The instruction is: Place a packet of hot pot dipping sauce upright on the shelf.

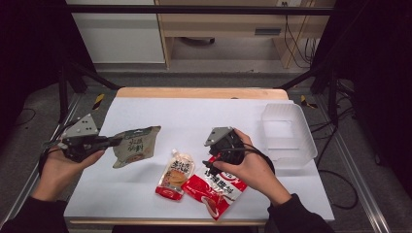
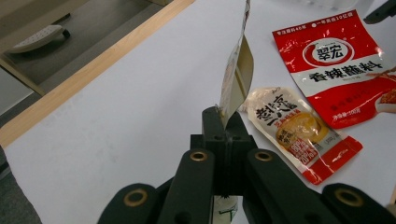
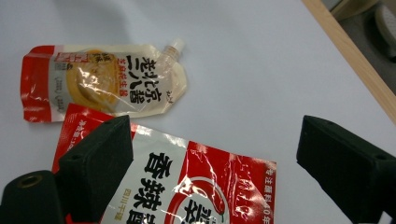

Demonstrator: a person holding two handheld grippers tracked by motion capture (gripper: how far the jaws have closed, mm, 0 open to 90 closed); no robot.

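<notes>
Beige and green, the flat pouch (image 1: 136, 145) hangs from my left gripper (image 1: 114, 141), whose jaws are pressed together on its edge; in the left gripper view the pouch (image 2: 237, 70) rises edge-on above the white table cover (image 2: 121, 116), lifted clear of it. My left hand (image 1: 60, 165) holds that gripper over the table's left edge. Next along, a spouted sauce pouch (image 1: 176, 175) lies flat on the cover, its red bottom end toward me. Its right edge just meets the red seasoning packet (image 1: 221, 191), which also lies flat. My right gripper (image 3: 212, 154) hovers over that red packet (image 3: 187, 191) with its jaws spread wide, pinching nothing; my right hand (image 1: 250, 170) covers part of the packet from above. Farthest right, a clear plastic bin (image 1: 289, 138) sits on the table.
</notes>
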